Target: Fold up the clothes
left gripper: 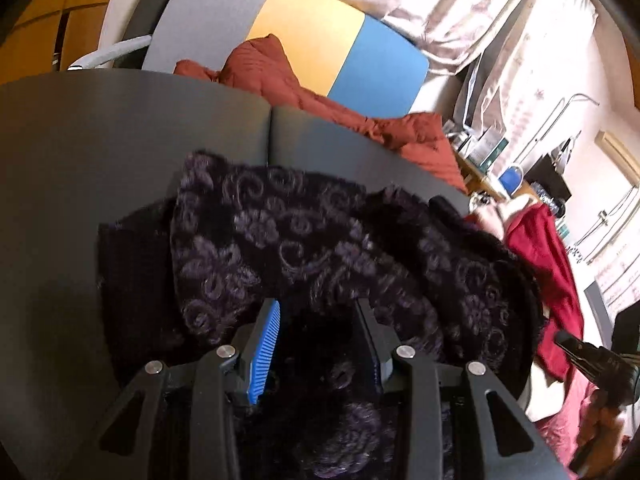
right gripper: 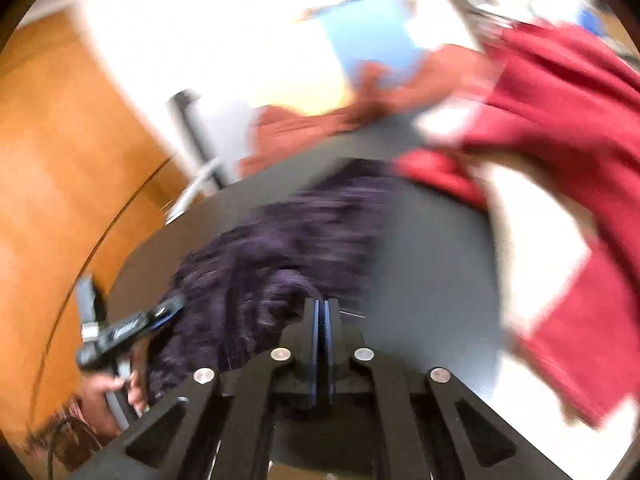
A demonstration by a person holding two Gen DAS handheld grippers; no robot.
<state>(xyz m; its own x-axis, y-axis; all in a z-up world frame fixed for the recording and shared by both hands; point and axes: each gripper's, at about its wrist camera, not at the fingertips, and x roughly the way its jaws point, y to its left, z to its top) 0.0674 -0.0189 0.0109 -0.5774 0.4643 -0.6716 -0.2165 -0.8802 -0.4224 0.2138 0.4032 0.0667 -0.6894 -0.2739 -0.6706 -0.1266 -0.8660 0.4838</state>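
A dark purple fuzzy garment (left gripper: 304, 240) with a swirl pattern lies bunched on the dark grey table (left gripper: 80, 168). My left gripper (left gripper: 318, 312) is over its near part, and a thick fold of the fabric fills the gap between the blue-padded fingers (left gripper: 264, 344), so it is shut on the cloth. The right wrist view is badly blurred. There my right gripper (right gripper: 322, 308) is shut with its pads together and nothing between them, above the table (right gripper: 432, 272) just right of the purple garment (right gripper: 260, 264). A hand (right gripper: 108, 392) grips the left tool's handle at the lower left.
A red garment (left gripper: 556, 272) hangs off the table's right side and fills the right of the right wrist view (right gripper: 560, 120). A rust quilted cloth (left gripper: 288, 80) lies behind the table against a grey, yellow and blue chair back (left gripper: 312, 28). Curtains and cluttered shelves stand at the far right.
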